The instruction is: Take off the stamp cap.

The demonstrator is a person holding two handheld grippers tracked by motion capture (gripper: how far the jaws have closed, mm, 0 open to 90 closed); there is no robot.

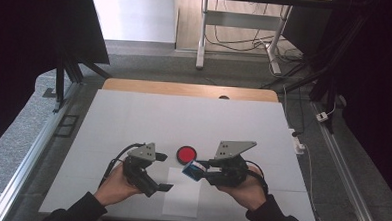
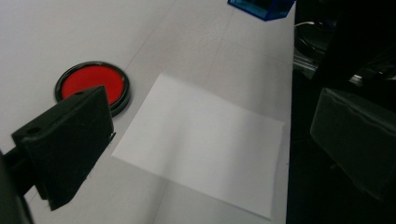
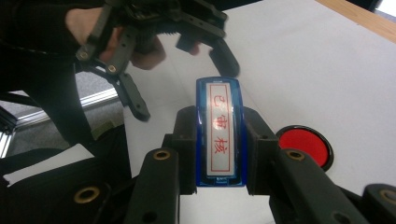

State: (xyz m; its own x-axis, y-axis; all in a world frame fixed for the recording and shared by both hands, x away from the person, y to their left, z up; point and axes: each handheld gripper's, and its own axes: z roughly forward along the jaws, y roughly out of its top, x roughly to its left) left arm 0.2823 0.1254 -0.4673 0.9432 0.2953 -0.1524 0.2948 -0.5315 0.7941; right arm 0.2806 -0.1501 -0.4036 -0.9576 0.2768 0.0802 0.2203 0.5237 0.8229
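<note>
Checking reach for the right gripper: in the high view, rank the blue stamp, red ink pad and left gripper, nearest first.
From the right gripper:
1. Blue stamp: clamped between its jaws, at its tip.
2. Red ink pad: on the table just beyond the stamp, slightly left.
3. Left gripper: farther left, jaws open above the white paper's left edge.

The work surface is formed by a wide white sheet (image 1: 183,120) laid over a table, whose wooden edge (image 1: 190,89) is seen along the far side. The floor (image 1: 151,63) beyond is covered in grey carpet. A white-legged desk frame (image 1: 203,36) is set farther back, and loose cables (image 1: 237,42) are trailed under it. Black curtains (image 1: 37,33) are hung at the left and right. Metal rails (image 1: 26,158) are run along both sides of the table. Daylight is cast on the pale panel (image 1: 133,15) at the back.
</note>
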